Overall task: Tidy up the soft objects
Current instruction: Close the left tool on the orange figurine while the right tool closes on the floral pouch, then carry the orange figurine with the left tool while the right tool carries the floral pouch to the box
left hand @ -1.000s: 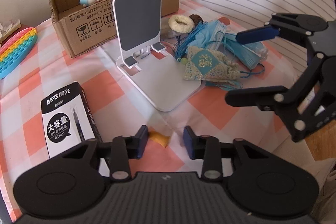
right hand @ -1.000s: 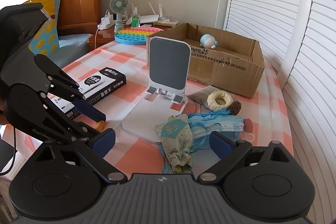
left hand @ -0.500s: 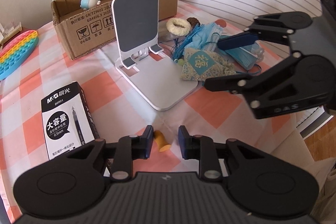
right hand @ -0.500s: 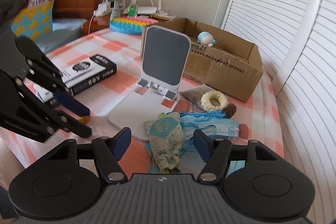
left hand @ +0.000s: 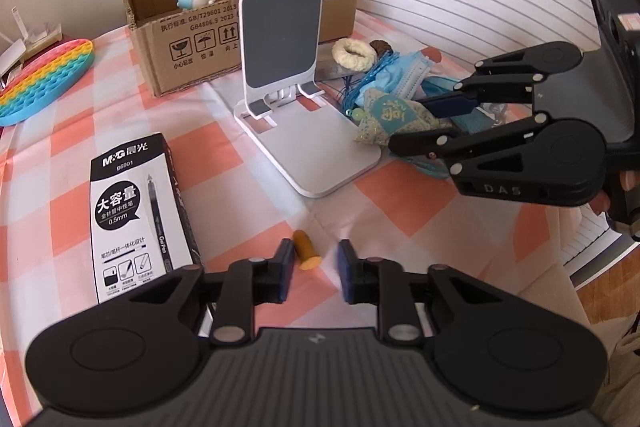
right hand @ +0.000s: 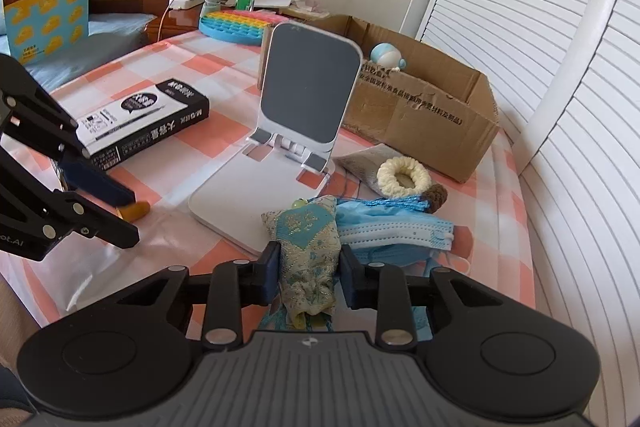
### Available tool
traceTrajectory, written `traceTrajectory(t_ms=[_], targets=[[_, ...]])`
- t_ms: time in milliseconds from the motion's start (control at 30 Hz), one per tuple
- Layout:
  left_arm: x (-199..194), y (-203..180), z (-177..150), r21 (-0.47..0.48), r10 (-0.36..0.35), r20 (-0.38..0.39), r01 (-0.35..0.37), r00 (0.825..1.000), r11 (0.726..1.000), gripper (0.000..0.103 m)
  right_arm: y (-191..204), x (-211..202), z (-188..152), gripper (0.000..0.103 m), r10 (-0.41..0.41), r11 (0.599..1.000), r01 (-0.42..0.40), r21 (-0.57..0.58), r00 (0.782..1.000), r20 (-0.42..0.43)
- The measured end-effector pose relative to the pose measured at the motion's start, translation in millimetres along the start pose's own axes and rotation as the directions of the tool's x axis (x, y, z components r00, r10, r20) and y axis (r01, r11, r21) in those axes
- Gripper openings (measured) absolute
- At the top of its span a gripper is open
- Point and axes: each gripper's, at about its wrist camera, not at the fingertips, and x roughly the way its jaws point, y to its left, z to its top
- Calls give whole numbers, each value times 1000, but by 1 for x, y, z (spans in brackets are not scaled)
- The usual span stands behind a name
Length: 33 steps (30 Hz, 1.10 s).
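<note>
A blue-and-gold brocade sachet (right hand: 304, 227) lies at the near edge of a pile of soft things. My right gripper (right hand: 308, 267) is closing on it, and both pads touch its sides. Blue face masks (right hand: 396, 231) and a cream scrunchie (right hand: 402, 179) lie just beyond. A small orange earplug (left hand: 306, 251) rests on the checked cloth between the closing jaws of my left gripper (left hand: 316, 259). It sits against the left pad, with a sliver of cloth showing before the blurred right pad. The open cardboard box (right hand: 420, 111) stands at the back with a small blue toy (right hand: 386, 57) inside.
A white phone stand (right hand: 308, 87) stands mid-table between the two grippers. A black pen box (left hand: 132, 211) lies left of my left gripper. A rainbow pop mat (left hand: 44, 79) sits at the far left edge, and a grey pouch (right hand: 356, 161) lies under the scrunchie. Slatted doors run along the right.
The right jaws went from wide open to closed against the sachet's sides. The left jaws narrowed around the earplug, which now lies beside the left pad.
</note>
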Motion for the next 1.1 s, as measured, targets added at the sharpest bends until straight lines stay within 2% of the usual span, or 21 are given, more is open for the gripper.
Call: traceTrajectory(t_ms=[167, 400, 767, 967, 1100], targets=[[-4, -1, 0, 13, 4, 5, -4, 1000, 1000, 10, -2, -10, 3, 33, 1, 1000, -1, 13, 1000, 15], [-16, -1, 3, 33, 8, 23, -9, 1000, 999, 10, -3, -24, 7, 33, 17, 1000, -18, 26, 999, 36], [-38, 3, 19, 70, -14, 33, 11, 999, 998, 10, -7, -44, 20, 33, 123, 990, -126, 61, 991, 46], [-47, 8, 34, 81, -35, 29, 33, 999, 996, 10, -23, -49, 26, 33, 73, 995, -75, 60, 997, 34], [-51, 16, 50, 88, -17, 48, 13, 999, 996, 10, -41, -51, 36, 33, 27, 997, -30, 69, 998, 50]])
